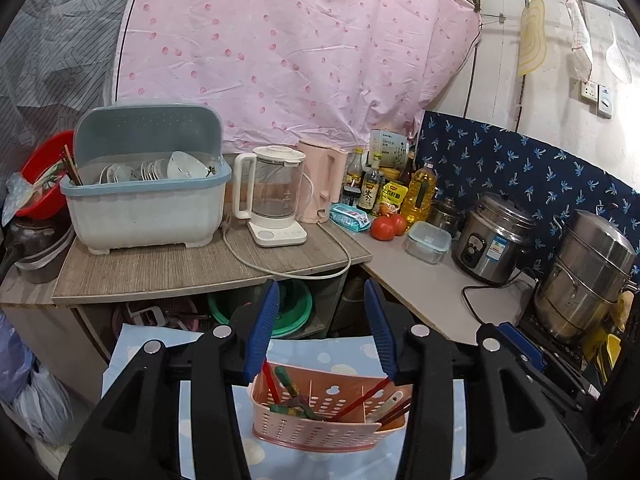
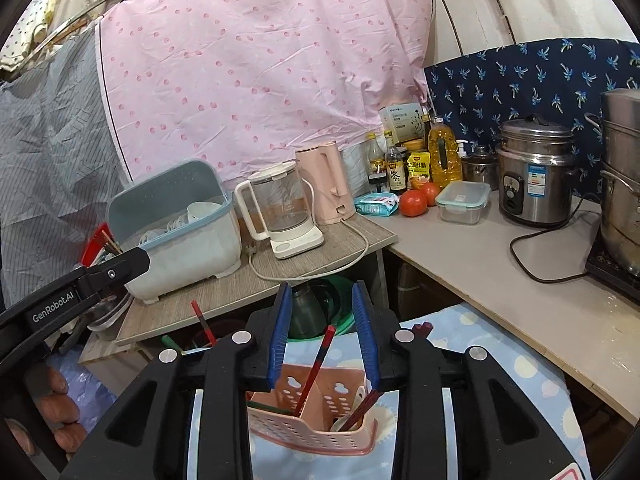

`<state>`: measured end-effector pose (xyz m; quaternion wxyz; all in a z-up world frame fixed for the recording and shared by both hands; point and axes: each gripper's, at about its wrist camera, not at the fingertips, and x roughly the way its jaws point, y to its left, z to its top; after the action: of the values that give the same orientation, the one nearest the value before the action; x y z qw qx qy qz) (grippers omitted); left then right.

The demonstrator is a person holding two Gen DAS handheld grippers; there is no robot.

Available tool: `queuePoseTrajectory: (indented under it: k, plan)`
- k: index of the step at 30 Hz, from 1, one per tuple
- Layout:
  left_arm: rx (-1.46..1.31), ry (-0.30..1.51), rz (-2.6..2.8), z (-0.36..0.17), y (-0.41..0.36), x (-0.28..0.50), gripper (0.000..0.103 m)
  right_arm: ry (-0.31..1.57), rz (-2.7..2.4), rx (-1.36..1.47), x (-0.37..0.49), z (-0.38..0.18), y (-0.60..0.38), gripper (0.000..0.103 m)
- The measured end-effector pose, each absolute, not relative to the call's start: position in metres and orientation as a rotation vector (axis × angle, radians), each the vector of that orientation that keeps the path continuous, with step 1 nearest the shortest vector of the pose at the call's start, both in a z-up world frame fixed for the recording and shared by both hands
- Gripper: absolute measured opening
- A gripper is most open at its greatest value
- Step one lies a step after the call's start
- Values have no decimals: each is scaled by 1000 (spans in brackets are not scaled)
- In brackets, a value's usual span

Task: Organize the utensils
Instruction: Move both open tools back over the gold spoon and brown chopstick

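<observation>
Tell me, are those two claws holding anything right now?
No. Both the left claw and right claw are open and empty above the pink utensil basket; the chopsticks stand loose inside it.

The utensil basket [image 1: 326, 412] sits low in the centre of the frame on a cloth [image 1: 208, 420], chopsticks [image 1: 362, 398] inside it. Behind, the dish rack [image 1: 148, 208] stands left on the countertop [image 1: 160, 268], the glass kettle [image 1: 276, 196] right of it; the rice cooker [image 1: 494, 236] stands farther right.

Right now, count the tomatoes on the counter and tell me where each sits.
2. One tomato sits in front, beside the blue wipes packet; the other tomato is just behind it, near the lidded glass container. More may hide behind the bottles.
</observation>
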<state>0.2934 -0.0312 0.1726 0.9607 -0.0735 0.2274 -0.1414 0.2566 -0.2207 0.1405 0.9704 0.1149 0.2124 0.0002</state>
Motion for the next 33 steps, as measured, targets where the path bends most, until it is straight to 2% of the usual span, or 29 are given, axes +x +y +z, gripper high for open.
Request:
queuePoseTrajectory:
  k: [25, 33]
  plan:
    - [-82, 472, -304, 189, -28, 199, 42, 399, 20, 206, 152, 162, -201, 31]
    - [-45, 520, -329, 160, -29, 155, 42, 453, 29, 202, 101, 135, -196, 31]
